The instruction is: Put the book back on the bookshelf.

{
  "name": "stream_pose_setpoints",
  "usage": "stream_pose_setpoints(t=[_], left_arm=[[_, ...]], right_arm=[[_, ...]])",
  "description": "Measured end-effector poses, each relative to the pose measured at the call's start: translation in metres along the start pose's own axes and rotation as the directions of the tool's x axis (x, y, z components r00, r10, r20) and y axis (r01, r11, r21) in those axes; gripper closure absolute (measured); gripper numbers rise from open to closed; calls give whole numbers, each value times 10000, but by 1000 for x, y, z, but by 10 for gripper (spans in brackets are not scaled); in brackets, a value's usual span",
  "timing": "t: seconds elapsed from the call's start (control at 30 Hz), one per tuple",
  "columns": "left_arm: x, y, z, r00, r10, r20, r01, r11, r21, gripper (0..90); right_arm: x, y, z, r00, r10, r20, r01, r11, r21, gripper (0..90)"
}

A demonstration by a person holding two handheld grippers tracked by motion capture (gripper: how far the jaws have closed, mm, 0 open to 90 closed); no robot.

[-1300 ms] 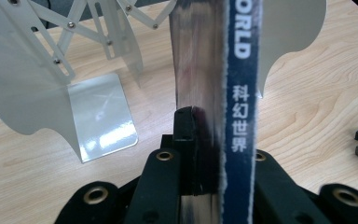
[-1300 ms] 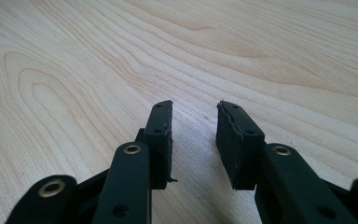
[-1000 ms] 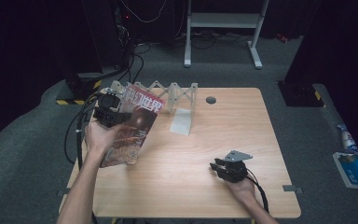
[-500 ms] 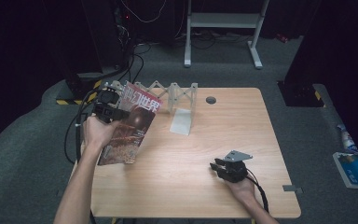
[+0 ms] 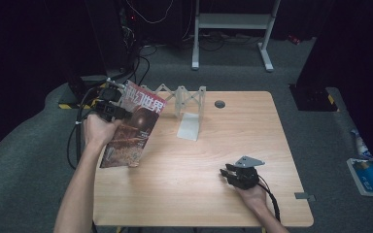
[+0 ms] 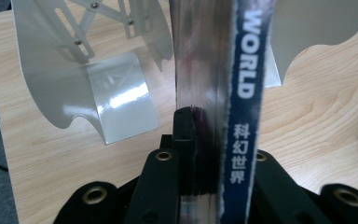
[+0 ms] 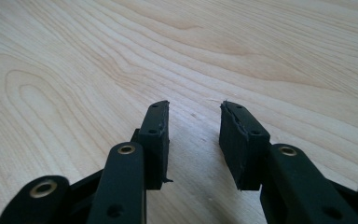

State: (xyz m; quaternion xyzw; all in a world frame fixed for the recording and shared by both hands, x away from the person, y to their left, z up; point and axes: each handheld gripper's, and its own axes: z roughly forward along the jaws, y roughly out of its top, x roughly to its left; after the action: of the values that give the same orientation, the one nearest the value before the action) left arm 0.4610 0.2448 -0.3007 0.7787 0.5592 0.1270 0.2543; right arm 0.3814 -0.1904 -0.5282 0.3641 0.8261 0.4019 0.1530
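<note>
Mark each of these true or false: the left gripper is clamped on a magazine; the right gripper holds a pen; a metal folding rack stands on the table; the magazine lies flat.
1. The left gripper is clamped on the magazine: true.
2. The right gripper holds a pen: false; its jaws are open with nothing between them, low over the table.
3. A metal folding rack stands on the table: true.
4. The magazine lies flat: false; it is held raised and tilted.

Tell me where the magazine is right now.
High view: the magazine is at the table's left edge, clamped in the left gripper, just left of the folding metal rack.
</note>
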Motion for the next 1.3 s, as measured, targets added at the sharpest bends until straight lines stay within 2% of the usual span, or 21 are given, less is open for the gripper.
stream_pose_setpoints(t=[0.33,0.47,0.57,0.63,0.93,0.97,1.0,1.03,1.13,1.3], left_arm=[[8,13,-1,9999,-91,-82,94,9988,471,822],[9,17,-1,9998,-90,-187,100,9987,510,824],[11,20,-1,9996,-193,-216,201,9991,384,828],[13,20,-2,9993,-317,-195,320,9994,131,831],[21,20,-5,9980,-555,-290,541,9975,-460,836],[23,19,-6,9972,-698,-275,677,9952,-708,836],[23,19,-6,9972,-698,-275,677,9952,-708,837],[25,18,-8,9954,-849,-443,806,9926,-914,837],[30,17,-9,9919,-1088,-655,1012,9888,-1099,836],[37,11,-7,9877,-1383,-732,1270,9819,-1403,835]], right_arm=[[-9,-3,-5,9992,266,285,-266,9996,5,610],[-17,-5,-8,9980,471,428,-470,9989,-32,599],[-21,-7,-10,9970,542,551,-540,9985,-48,594],[-23,-7,-11,9968,540,588,-538,9985,-37,594],[-23,-8,-12,9963,529,672,-527,9986,-36,593],[-23,-8,-12,9965,494,681,-492,9988,-43,593],[-23,-8,-12,9965,494,681,-492,9988,-43,593],[-23,-8,-12,9963,505,692,-504,9987,-34,592],[-23,-8,-11,9963,497,698,-496,9988,-40,592],[-23,-8,-11,9963,468,727,-464,9989,-67,591]])
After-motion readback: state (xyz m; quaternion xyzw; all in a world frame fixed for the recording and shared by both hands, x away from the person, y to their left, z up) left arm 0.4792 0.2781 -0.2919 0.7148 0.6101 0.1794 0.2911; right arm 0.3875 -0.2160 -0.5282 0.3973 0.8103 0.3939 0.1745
